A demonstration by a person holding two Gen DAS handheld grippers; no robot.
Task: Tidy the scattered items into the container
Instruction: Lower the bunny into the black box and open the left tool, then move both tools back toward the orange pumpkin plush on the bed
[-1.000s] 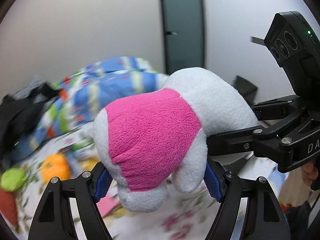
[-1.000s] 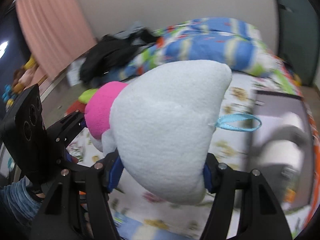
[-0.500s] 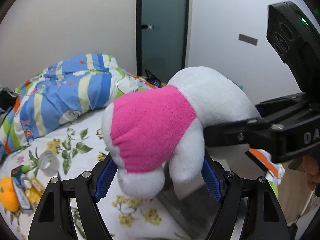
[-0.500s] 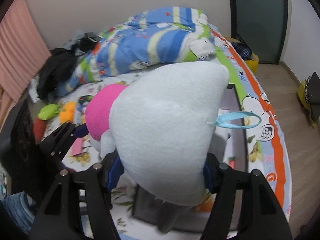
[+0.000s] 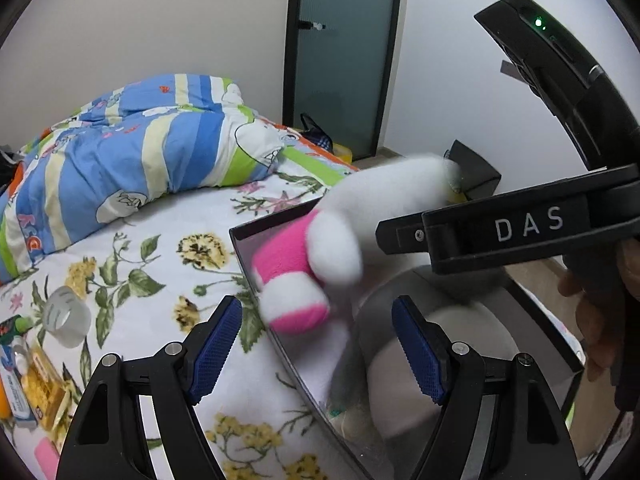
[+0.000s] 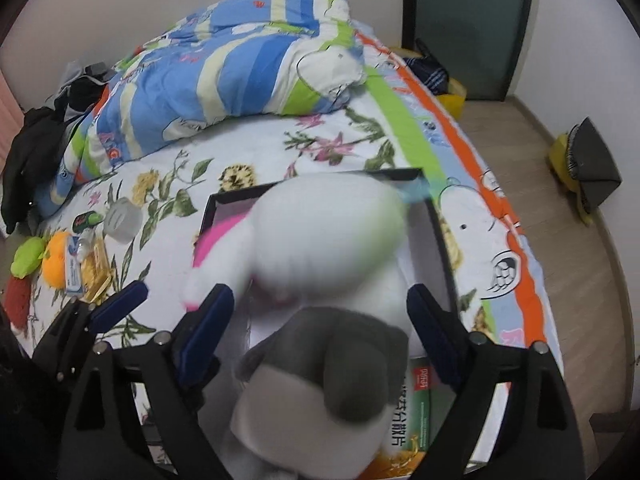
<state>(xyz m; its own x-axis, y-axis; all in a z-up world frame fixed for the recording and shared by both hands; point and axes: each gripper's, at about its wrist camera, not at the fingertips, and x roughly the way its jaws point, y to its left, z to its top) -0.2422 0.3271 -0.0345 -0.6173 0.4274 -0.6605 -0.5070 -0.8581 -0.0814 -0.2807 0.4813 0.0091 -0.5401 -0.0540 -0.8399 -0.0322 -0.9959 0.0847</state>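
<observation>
Big bed first: floral sheet [image 6: 168,184] w/ a rumpled blue-striped cartoon quilt [image 6: 224,60] heaped at the far end, dark clothes [image 6: 28,152] piled at the quilt's left end.

Black-rimmed container [image 6: 438,236] sits on the sheet near the bed's right edge. Already in it: a grey-and-white plush [image 6: 320,376] and a green-and-orange printed box [image 6: 412,412] at the near corner.

Now the main item, the white plush toy [image 6: 328,236] w/ hot-pink patches. It's blurred, over the container's open top, lying across the far-left rim; can't tell if it's resting on anything yet. From the left wrist view the toy [image 5: 360,236] shows a pink midsection, white stubby limbs, one pink-tipped foot pointing down by the container wall. A light blue loop [image 6: 416,194] sticks out at its right side.

Right gripper [image 6: 316,324]: jaws have just been opening, blue pads [image 6: 430,332] now spread wide, toy beyond them, not pinched. Left gripper [image 5: 316,344]: jaws apart too, pads clear of the toy, nothing between them.

Leftovers on the sheet, left side: orange plush [image 6: 56,256], green plush [image 6: 26,256], red plush [image 6: 16,300], a clear tape roll [image 5: 66,316], small packets [image 6: 86,268] close together.
</observation>
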